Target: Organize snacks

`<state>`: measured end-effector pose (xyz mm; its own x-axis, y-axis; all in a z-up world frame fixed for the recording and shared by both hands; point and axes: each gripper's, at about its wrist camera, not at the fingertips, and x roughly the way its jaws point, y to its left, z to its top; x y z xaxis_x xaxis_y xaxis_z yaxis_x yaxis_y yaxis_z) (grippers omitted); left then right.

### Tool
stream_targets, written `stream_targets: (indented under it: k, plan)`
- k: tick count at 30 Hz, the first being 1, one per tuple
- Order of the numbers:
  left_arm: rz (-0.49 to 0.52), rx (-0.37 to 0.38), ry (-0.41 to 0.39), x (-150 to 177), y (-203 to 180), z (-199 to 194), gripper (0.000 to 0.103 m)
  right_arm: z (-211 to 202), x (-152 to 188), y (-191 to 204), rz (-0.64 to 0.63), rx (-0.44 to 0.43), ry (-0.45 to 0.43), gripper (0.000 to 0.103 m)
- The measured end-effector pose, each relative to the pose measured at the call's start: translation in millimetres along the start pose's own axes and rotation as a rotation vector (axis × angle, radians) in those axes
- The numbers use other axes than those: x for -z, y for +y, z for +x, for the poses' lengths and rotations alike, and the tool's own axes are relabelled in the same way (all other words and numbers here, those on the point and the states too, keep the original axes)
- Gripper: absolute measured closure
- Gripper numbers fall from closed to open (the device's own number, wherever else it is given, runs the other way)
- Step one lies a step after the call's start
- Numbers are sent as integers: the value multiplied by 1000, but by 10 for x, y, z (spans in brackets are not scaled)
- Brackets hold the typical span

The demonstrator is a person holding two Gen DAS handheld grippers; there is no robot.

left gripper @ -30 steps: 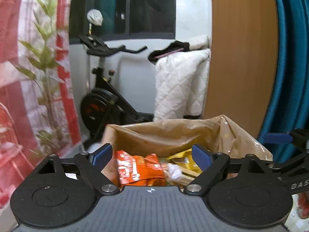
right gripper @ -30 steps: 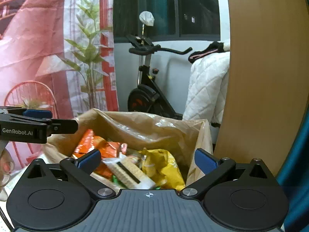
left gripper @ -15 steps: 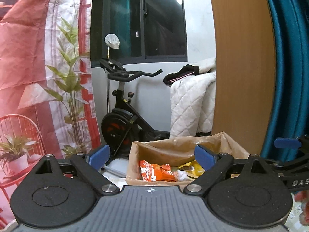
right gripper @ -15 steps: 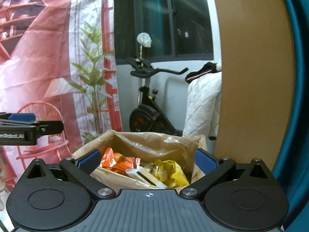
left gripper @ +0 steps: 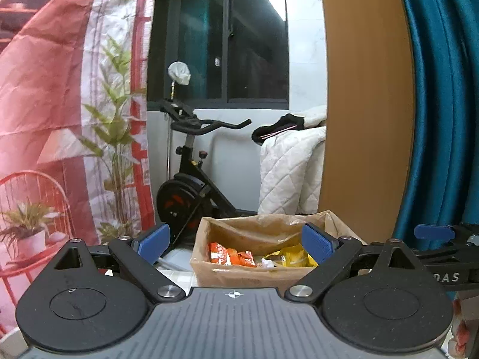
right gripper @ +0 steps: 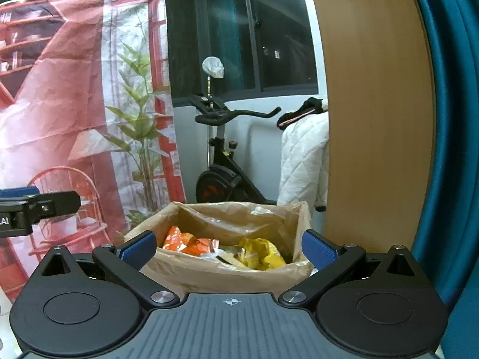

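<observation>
— Reaching into that brown paper-lined carton [left gripper: 257, 275] from this far off looks like the main hazard to me. It sits ahead of and below both tools, well apart from the tips, and the loose brown liner stands up around the rim. A finger coming in low could snag the crumpled paper and drag the whole carton, or fold the liner over the snacks.

— Agreed. And the stationary bike [right gripper: 221, 176] and the quilted white blanket [right gripper: 302, 161] stand just behind it, with the wooden panel [left gripper: 365, 104] close on the right side, so an overshoot has little room.

— How are the tongs set?

— Both spread wide and holding nothing. The left gripper [left gripper: 236, 240] frames the carton between its blue pads in its own view; the right gripper [right gripper: 229, 248] does the same, with the carton's near wall low between its fingers. The left tool also shows at the left edge of the right view, level with the right one, so the two are side by side and could knock together if both dive at once.

— And the snacks themselves?

— Inside the carton, heaped together. An orange packet [right gripper: 188, 242] lies toward the left, a yellow bag [right gripper: 263, 254] toward the right, and something pale and crinkled between them that I cannot identify. They overlap, so I judge a pinch on one may lift or tear its neighbour, and thin foil can slip from flat pads.
</observation>
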<state>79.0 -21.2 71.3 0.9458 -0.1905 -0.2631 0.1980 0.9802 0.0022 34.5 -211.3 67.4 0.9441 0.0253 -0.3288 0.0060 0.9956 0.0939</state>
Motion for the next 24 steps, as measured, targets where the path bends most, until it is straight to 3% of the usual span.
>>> stream_targets:
  k: [24]
  plan:
    - [-15, -46, -5, 53, -68, -174, 7, -151, -35, 90, -31, 31, -25, 1]
